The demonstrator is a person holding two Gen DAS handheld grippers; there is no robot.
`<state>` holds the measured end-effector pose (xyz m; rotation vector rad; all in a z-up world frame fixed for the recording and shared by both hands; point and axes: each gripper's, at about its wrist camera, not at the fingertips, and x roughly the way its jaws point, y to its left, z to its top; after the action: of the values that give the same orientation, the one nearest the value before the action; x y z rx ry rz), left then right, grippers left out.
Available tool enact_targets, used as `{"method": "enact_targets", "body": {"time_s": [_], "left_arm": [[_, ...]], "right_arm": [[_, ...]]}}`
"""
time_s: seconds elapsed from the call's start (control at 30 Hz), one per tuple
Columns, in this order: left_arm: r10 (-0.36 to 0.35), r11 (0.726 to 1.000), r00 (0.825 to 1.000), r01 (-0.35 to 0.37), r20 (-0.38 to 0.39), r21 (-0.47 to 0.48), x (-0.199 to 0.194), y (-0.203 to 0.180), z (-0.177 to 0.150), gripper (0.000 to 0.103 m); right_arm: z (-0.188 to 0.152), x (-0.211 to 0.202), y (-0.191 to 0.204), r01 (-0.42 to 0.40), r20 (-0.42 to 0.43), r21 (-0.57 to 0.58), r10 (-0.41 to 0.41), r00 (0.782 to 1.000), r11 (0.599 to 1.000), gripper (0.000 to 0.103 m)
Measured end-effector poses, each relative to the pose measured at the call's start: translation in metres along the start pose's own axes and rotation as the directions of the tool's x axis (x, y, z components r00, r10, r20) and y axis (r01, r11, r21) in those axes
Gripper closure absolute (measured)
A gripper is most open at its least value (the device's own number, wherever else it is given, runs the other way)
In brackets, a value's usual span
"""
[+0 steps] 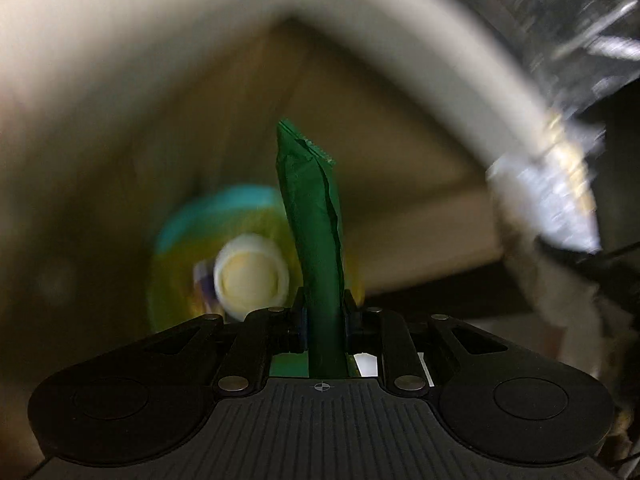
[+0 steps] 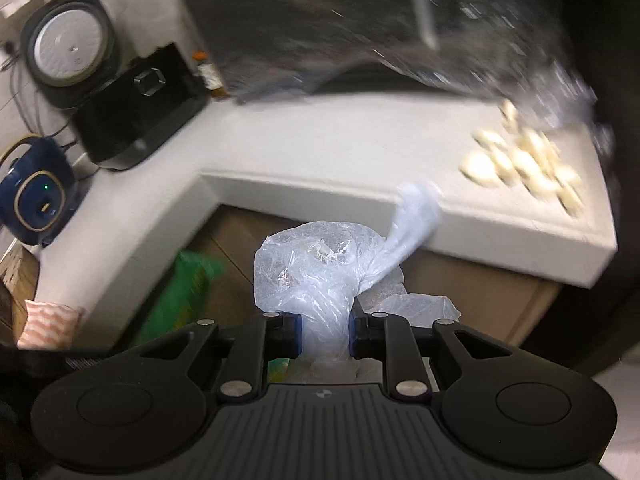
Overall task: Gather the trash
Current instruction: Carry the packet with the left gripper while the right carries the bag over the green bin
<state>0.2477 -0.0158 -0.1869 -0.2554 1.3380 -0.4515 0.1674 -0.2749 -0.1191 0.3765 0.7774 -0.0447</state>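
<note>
Fingers [image 1: 298, 320] of the left gripper [image 1: 324, 320] are pinching a limp green wrapper [image 1: 314, 220]; the right gripper [image 2: 324, 332] is squeezing a clear plastic bag [image 2: 312, 272] — light, slippery, best held at the bunched neck.

so the bench [image 2: 340, 148] is a pale off-white l-shaped thing with a thick rounded front edge, and it wraps around a corner in the right wrist view. on the right end there's a loose cluster of little cream-coloured oval pieces [image 2: 524, 168], blurry, can't tell what they are. back left sits a black boxy appliance [image 2: 136, 120] with a knob on top, and behind it a round rice cooker [image 2: 68, 46] with a silver lid. further left is a small navy appliance [image 2: 34, 196] with a gold-trimmed panel and a green light. cords trail near these. a big dark plastic bag [image 2: 360, 28] covers the back part of the bench.
</note>
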Motion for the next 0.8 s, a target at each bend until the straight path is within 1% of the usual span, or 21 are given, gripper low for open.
{"method": "enact_targets", "body": {"time_s": [0.03,0.07,0.1,0.17,0.2,0.23,0.3,0.33,0.37,0.4,0.43,0.47,0.5,0.57,0.6,0.63,0.67,0.7,0.77,0.8], "left_arm": [[-0.004,0.999,0.999,0.003,-0.054,-0.035,0.019,0.004,-0.004,0.084],[-0.026,0.996,0.994,0.017,-0.110,-0.083,0.040,0.010,-0.009,0.084],[-0.051,0.992,0.987,0.032,-0.150,-0.124,0.057,0.015,-0.012,0.084],[-0.113,0.975,0.966,0.063,-0.232,-0.212,0.093,0.026,-0.021,0.084],[-0.137,0.964,0.957,0.070,-0.254,-0.256,0.110,0.032,-0.024,0.084],[-0.153,0.952,0.954,0.072,-0.259,-0.299,0.124,0.038,-0.025,0.084],[-0.188,0.910,0.954,0.080,-0.233,-0.407,0.150,0.055,-0.023,0.084],[-0.209,0.870,0.957,0.088,-0.203,-0.485,0.165,0.066,-0.022,0.083],[-0.232,0.818,0.958,0.097,-0.170,-0.567,0.180,0.076,-0.023,0.079],[-0.257,0.745,0.959,0.119,-0.117,-0.656,0.196,0.089,-0.025,0.077],[-0.268,0.692,0.961,0.141,-0.072,-0.708,0.209,0.097,-0.028,0.076],[-0.269,0.656,0.962,0.150,-0.043,-0.740,0.222,0.102,-0.029,0.076],[-0.254,0.632,0.966,0.132,-0.043,-0.764,0.234,0.106,-0.031,0.076],[-0.240,0.593,0.968,0.093,-0.066,-0.800,0.249,0.113,-0.035,0.076],[-0.240,0.579,0.968,0.084,-0.071,-0.811,0.252,0.117,-0.038,0.076],[-0.237,0.582,0.969,0.083,-0.071,-0.809,0.252,0.118,-0.039,0.076],[-0.232,0.598,0.970,0.085,-0.071,-0.797,0.249,0.118,-0.040,0.076],[-0.219,0.629,0.973,0.085,-0.071,-0.773,0.244,0.115,-0.041,0.076],[-0.182,0.705,0.980,0.077,-0.075,-0.705,0.228,0.109,-0.040,0.076],[-0.149,0.756,0.986,0.064,-0.076,-0.651,0.216,0.103,-0.041,0.076]], "right_arm": [[-0.005,0.005,-0.010,0.002,-0.018,0.011,-0.002,1.000,1.000,0.084],[-0.008,0.010,-0.015,0.005,-0.034,0.015,-0.004,0.999,1.000,0.084],[-0.012,0.015,-0.020,0.009,-0.053,0.018,-0.008,0.999,1.000,0.084],[-0.026,0.024,-0.030,0.017,-0.096,0.021,-0.015,0.995,1.000,0.084],[-0.034,0.028,-0.033,0.016,-0.119,0.024,-0.013,0.993,1.000,0.084],[-0.041,0.032,-0.036,0.014,-0.142,0.028,-0.010,0.990,1.000,0.084],[-0.054,0.039,-0.042,0.022,-0.188,0.039,-0.014,0.982,0.999,0.084],[-0.059,0.043,-0.043,0.026,-0.207,0.042,-0.017,0.978,0.999,0.084],[-0.066,0.046,-0.046,0.036,-0.229,0.044,-0.025,0.973,0.998,0.084],[-0.069,0.049,-0.048,0.045,-0.242,0.045,-0.032,0.970,0.998,0.084],[-0.072,0.052,-0.050,0.053,-0.255,0.046,-0.040,0.966,0.998,0.084],[-0.076,0.055,-0.053,0.060,-0.268,0.044,-0.046,0.962,0.997,0.084],[-0.077,0.058,-0.054,0.068,-0.281,0.039,-0.055,0.958,0.997,0.084],[-0.082,0.062,-0.056,0.081,-0.302,0.024,-0.070,0.951,0.996,0.084],[-0.084,0.061,-0.055,0.083,-0.307,0.019,-0.073,0.949,0.996,0.084],[-0.085,0.062,-0.056,0.084,-0.312,0.011,-0.077,0.947,0.996,0.084],[-0.085,0.062,-0.056,0.088,-0.315,0.001,-0.083,0.945,0.996,0.084],[-0.083,0.066,-0.053,0.092,-0.318,-0.008,-0.090,0.944,0.996,0.084],[-0.082,0.067,-0.052,0.097,-0.324,-0.023,-0.099,0.941,0.995,0.084],[-0.081,0.069,-0.051,0.094,-0.331,-0.025,-0.097,0.939,0.995,0.084]]}}
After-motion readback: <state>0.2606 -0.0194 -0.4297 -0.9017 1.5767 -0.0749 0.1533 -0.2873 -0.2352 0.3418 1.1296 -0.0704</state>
